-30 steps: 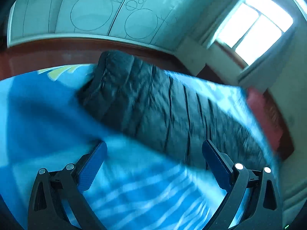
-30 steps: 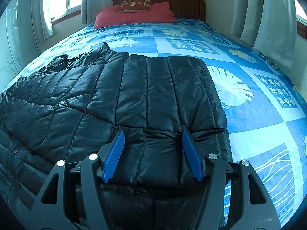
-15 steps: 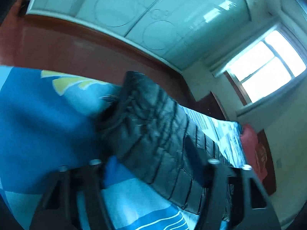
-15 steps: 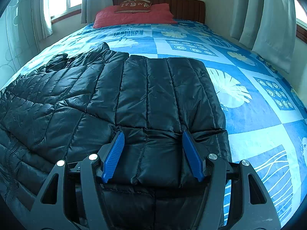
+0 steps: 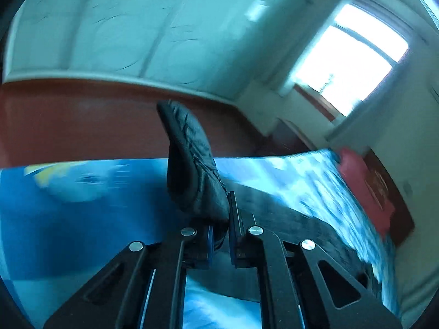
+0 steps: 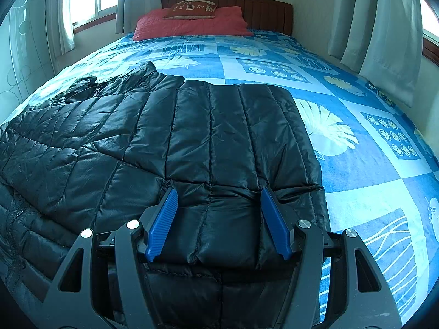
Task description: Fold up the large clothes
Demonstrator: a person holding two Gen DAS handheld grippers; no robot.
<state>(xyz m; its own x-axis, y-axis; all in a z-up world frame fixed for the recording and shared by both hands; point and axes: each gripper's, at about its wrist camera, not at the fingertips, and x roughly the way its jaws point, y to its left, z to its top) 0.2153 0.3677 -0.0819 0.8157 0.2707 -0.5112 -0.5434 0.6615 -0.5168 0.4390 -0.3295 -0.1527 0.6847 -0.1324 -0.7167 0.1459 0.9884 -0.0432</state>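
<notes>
A black quilted puffer jacket lies spread on the blue patterned bed, one panel folded over its middle. My right gripper is open, its blue fingers resting on the jacket's near folded edge. In the left wrist view my left gripper is shut on a corner of the jacket, which stands up in a bunch above the jaws; the rest of the jacket lies dark behind it.
The bed has a blue leaf-print cover, red pillows and a wooden headboard at the far end. Curtains hang on the right. A wardrobe with glass doors stands beyond the bed's left side.
My left gripper was open over the bed; it moved to the jacket's edge, shut on it and lifted the corner. My right gripper and the jacket under it have not moved.
</notes>
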